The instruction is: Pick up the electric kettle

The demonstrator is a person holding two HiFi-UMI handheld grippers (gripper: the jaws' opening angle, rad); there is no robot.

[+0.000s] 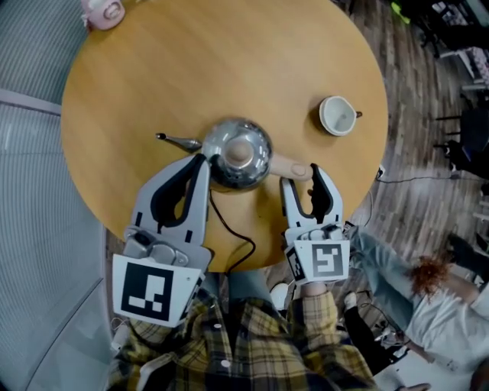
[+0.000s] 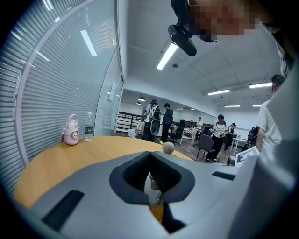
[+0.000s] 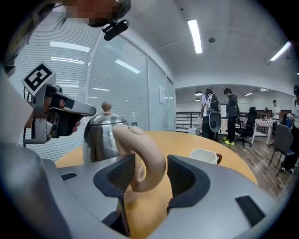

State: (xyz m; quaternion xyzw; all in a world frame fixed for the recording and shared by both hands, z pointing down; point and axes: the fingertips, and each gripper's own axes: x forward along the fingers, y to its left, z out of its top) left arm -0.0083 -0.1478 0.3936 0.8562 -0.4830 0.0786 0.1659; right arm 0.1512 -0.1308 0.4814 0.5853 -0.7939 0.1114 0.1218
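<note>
The electric kettle (image 1: 238, 153) is set near the middle of the table (image 1: 137, 69). The right gripper (image 1: 299, 174) is held almost level, its jaws spread either side of the beige handle (image 1: 289, 166) without pressing. The left gripper (image 1: 202, 159) is closed at the kettle's near-left side.

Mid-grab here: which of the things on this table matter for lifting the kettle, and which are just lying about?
For the job:
electric kettle
beige handle
right claw, open around that handle

Lying about:
white cup
pink bottle
clear water bottle
</note>
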